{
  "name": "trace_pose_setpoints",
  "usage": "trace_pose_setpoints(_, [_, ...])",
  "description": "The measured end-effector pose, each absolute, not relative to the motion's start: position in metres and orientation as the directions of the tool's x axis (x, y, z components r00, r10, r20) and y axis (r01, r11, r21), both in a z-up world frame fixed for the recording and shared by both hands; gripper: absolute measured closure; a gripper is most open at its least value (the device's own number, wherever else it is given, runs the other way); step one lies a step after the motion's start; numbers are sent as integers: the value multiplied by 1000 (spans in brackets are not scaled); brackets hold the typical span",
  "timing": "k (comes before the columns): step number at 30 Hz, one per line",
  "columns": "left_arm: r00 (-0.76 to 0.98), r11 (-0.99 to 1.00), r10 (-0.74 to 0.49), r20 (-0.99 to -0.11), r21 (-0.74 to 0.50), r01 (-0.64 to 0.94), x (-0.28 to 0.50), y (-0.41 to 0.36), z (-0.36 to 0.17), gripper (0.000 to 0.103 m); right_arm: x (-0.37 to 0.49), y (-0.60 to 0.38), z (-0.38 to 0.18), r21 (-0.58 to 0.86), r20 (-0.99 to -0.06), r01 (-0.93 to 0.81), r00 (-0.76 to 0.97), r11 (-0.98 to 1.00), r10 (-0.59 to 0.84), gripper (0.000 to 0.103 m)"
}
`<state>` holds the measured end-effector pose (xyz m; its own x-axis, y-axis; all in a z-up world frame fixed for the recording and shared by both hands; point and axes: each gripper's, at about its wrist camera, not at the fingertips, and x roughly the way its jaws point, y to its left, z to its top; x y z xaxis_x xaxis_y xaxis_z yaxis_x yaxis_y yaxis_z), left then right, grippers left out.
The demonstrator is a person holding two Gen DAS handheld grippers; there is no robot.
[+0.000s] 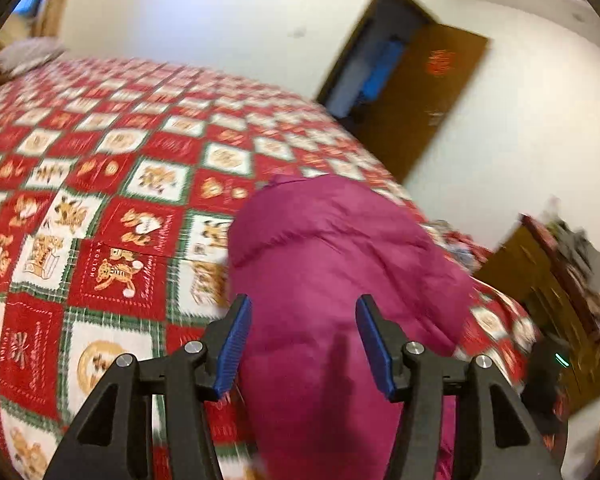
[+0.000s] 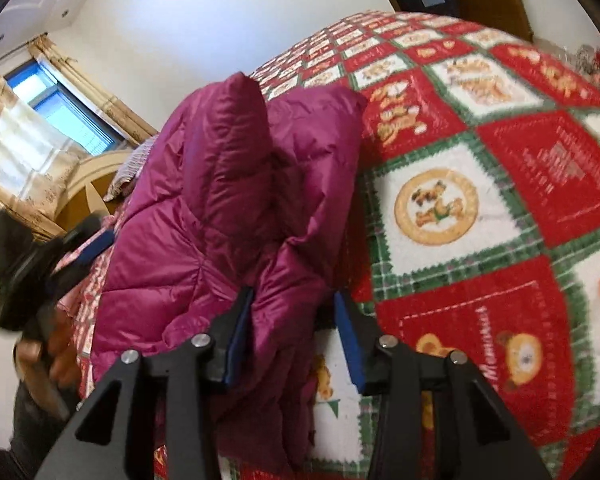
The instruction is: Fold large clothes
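Lying on the bed's red bear quilt (image 2: 480, 208), the puffy pink coat (image 2: 228, 200) sits in a lumpy heap near the edge. The left gripper (image 1: 302, 344) has its blue pads apart over the coat, holding nothing. The right gripper (image 2: 292, 332) is apart too, with coat cloth between the pads. I think the slippery coat could slide out or puff open if the pads pinch too little cloth.

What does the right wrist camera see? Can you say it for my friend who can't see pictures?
A puffy magenta jacket lies bunched on a bed with a red, white and green teddy-bear quilt. The right claw is open, blue pads either side of a jacket fold. The left claw shows blurry at the left edge, near a curtained window.
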<state>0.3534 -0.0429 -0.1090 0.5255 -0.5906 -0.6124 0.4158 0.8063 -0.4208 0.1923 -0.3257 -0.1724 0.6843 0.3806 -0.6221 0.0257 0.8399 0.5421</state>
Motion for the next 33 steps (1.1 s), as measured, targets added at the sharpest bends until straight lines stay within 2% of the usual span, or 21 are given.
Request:
trace_pose_setpoints(2, [515, 837, -545, -662, -396, 378, 361, -61, -122, 48, 187, -328, -155, 498, -626, 28, 702, 867, 338, 59])
trace_pose_setpoints(4, [526, 851, -523, -671, -373, 370, 353, -66, -128, 48, 182, -332, -129, 431, -618, 32, 739, 902, 269, 59])
trace_pose_setpoints(6, [557, 867, -494, -668, -327, 376, 343, -72, -128, 43, 184, -334, -95, 378, -589, 21, 777, 925, 223, 59])
trace_pose_setpoints(9, [576, 878, -466, -672, -269, 395, 339, -81, -127, 39, 204, -327, -59, 371, -553, -36, 794, 928, 252, 59])
trace_pose_setpoints(12, [590, 887, -441, -676, -230, 399, 343, -88, -128, 39, 253, -315, -43, 438, -552, -62, 769, 897, 322, 59])
trace_pose_setpoints(15, [602, 893, -416, -681, -182, 411, 343, -93, -126, 38, 299, -302, -59, 466, -608, -15, 721, 885, 332, 59])
trace_pose_setpoints(19, [615, 901, -386, -687, -137, 412, 348, -96, -114, 38, 323, -291, -107, 330, -729, 93, 657, 939, 191, 63])
trace_pose_setpoints(22, [650, 916, -361, -669, -124, 382, 356, -103, -103, 38, 315, -301, -130, 334, -728, 112, 661, 936, 181, 64])
trace_pose_setpoints(26, [622, 930, -306, -720, -85, 359, 376, -128, -121, 36, 302, -304, -146, 318, -702, 131, 698, 939, 140, 64])
trace_pose_setpoints(33, [634, 943, -281, -720, -85, 322, 384, -135, -155, 21, 300, -296, -165, 261, -660, 135, 748, 956, 75, 64])
